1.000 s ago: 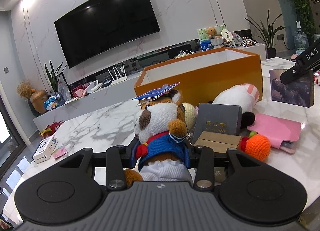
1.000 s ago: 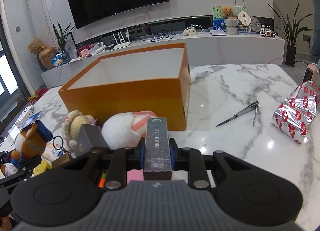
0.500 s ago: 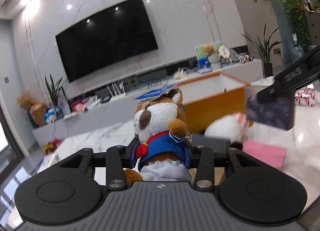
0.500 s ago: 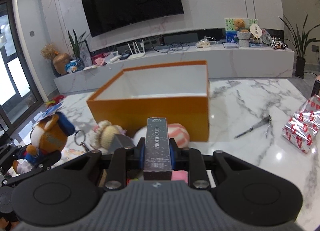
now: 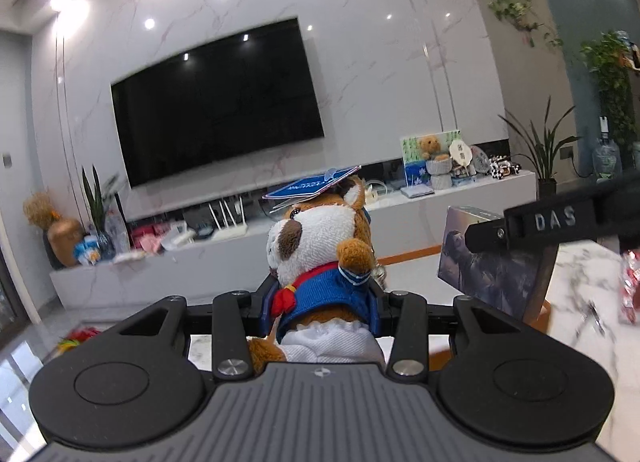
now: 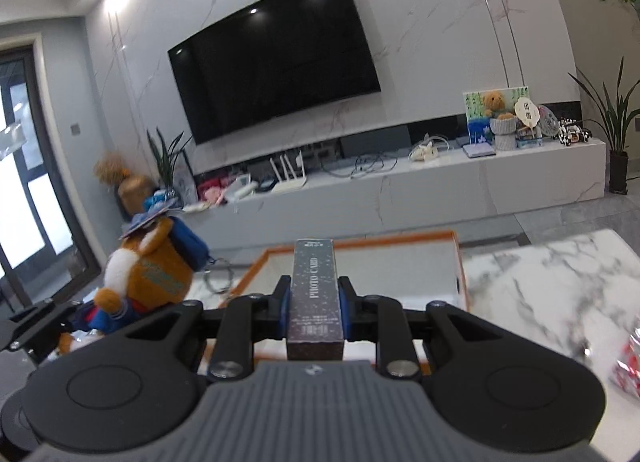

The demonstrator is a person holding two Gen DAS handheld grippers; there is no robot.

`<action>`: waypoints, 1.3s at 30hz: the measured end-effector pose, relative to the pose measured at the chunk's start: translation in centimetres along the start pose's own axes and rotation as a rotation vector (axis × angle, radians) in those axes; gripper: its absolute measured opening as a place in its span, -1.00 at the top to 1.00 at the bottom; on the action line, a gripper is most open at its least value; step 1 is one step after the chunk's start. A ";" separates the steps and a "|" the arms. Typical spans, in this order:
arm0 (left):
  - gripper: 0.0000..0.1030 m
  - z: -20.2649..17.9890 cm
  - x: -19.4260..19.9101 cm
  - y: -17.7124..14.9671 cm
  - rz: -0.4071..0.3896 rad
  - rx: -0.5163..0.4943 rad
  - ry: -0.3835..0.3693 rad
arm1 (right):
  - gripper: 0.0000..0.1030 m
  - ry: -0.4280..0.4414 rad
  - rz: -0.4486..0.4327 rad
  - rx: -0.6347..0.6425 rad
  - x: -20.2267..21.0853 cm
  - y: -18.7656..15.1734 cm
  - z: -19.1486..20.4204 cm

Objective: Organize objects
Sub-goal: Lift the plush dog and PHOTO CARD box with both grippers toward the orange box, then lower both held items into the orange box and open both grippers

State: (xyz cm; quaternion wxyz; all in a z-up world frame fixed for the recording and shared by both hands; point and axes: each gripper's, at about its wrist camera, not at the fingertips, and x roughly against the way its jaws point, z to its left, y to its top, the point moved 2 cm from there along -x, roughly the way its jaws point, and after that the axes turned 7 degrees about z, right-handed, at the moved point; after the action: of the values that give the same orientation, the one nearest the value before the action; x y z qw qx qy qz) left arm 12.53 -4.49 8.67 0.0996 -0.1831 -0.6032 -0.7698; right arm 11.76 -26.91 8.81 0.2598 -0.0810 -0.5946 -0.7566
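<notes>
A brown and white plush toy in a blue sailor top, with a blue tag on its head, sits upright between the fingers of my left gripper, which is shut on it. My right gripper is shut on a dark box labelled PHOTO CARD, held on edge. Both are held up in the air. The open orange box with a white inside lies just ahead and below the right gripper. In the left wrist view the photo card box hangs at the right. The plush toy shows at the left of the right wrist view.
The white marble table runs to the right, with a red and silver wrapped packet and a small metal tool, both blurred. Beyond stand a long white TV console and a wall TV.
Both grippers have risen with the plush toy and the photo card box still gripped. The loose items on the table have dropped out of view, and the orange box now sits lower in both views.
</notes>
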 end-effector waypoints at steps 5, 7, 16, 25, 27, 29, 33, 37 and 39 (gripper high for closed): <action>0.07 0.8 -7.0 2.2 0.113 0.055 -0.043 | 0.52 -0.011 0.006 -0.071 -5.1 2.0 -1.7; 0.07 0.9 -9.3 2.6 0.163 0.053 -0.057 | 0.52 -0.024 0.023 -0.080 -7.1 2.9 -2.4; 0.07 1.7 -16.5 0.9 0.390 0.081 -0.157 | 0.53 -0.075 0.176 -0.086 -15.1 1.9 -5.0; 0.07 1.4 -20.3 -1.0 0.578 0.025 -0.150 | 0.53 -0.115 0.379 0.030 -20.3 0.9 -5.7; 0.07 1.1 -20.9 -1.1 0.593 0.031 -0.153 | 0.53 -0.116 0.402 0.048 -20.9 1.0 -5.8; 0.06 1.0 -21.2 -1.1 0.606 0.043 -0.167 | 0.53 -0.123 0.421 0.083 -21.3 1.2 -5.4; 0.06 0.7 -22.1 -1.0 0.640 0.031 -0.147 | 0.53 -0.160 0.463 0.138 -22.4 1.8 -4.9; 0.05 0.7 -23.1 -1.3 0.716 0.039 -0.189 | 0.53 -0.151 0.531 0.067 -23.5 2.4 -5.9; 0.05 0.3 -23.5 -1.7 0.741 0.003 -0.188 | 0.53 -0.163 0.562 0.060 -24.2 2.6 -6.2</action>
State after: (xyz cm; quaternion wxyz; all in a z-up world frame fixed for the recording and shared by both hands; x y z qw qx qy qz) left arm 33.37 -5.36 -2.19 0.3159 -0.4584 -0.5038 -0.6605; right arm 34.82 -26.01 -1.10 0.4130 -0.2954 -0.5897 -0.6280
